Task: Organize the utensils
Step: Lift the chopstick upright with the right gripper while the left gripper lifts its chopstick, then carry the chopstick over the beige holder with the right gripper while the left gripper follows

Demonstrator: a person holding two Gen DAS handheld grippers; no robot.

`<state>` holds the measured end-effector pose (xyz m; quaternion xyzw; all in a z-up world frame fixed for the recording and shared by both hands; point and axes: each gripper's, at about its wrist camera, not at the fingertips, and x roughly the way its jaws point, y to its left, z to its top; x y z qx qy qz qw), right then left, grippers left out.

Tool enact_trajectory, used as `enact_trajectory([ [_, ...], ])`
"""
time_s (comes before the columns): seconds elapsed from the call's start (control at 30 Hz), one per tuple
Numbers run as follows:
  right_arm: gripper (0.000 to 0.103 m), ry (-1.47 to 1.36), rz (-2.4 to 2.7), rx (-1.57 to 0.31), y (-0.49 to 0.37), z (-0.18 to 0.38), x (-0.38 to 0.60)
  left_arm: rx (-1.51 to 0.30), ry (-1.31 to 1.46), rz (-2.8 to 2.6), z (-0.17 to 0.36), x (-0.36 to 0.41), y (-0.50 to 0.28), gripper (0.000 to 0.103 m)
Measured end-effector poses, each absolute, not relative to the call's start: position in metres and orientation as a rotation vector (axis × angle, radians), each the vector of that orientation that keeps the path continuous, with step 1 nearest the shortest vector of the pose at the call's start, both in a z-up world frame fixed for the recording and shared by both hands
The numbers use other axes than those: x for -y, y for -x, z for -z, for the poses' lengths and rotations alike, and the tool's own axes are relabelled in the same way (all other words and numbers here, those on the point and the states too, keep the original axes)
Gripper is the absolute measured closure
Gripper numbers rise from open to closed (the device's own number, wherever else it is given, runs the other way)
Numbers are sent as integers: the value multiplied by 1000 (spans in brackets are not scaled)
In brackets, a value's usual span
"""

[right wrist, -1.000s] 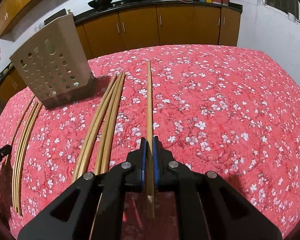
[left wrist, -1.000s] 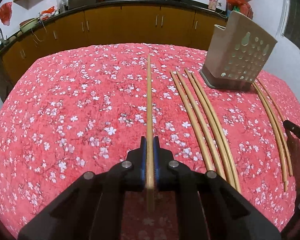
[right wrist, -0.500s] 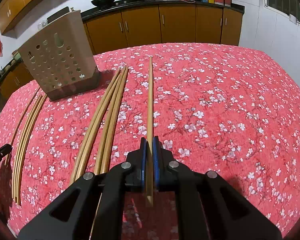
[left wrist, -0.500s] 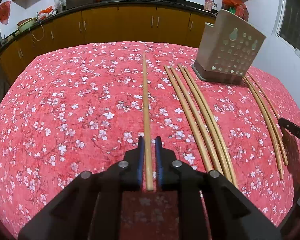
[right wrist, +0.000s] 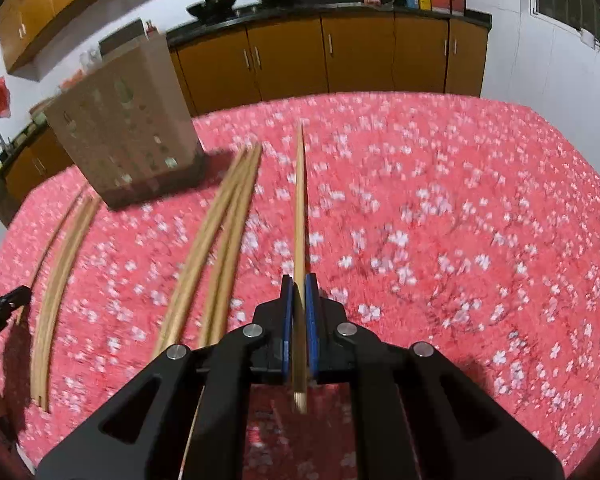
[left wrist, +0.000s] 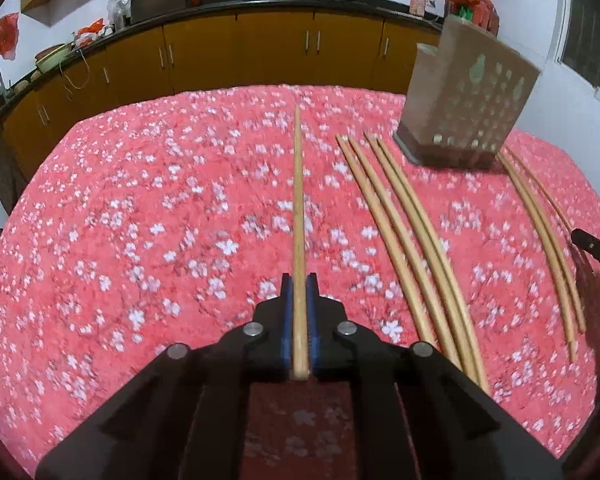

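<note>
red floral tablecloth (left wrist: 140, 220); left gripper (left wrist: 299, 292) fingers clamp chopstick (left wrist: 298, 200); right gripper (right wrist: 299, 292) fingers clamp another chopstick (right wrist: 300, 208).

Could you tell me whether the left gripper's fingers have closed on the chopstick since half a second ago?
Yes. The left gripper now pinches the chopstick; gaps flanked it before. The holder stays to its right.
</note>
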<state>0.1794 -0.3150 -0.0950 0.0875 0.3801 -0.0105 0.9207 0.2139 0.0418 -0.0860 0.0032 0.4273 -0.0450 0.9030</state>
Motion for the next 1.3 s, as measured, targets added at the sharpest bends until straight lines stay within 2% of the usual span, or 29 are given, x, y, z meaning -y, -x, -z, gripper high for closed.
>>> enact_trajectory([
  [0.67, 96, -220, 38, -465, -170, 0, 335, -483, 137, 72, -42, -73, -198, 95],
  [1.13, 96, -187, 37, -403, -186, -29, 326, -387, 147, 45, -84, -70, -209, 95],
  [1.3, 96, -250, 8, -280, -187, -81, 335, -302, 162, 41, -118, -66, -210, 95],
])
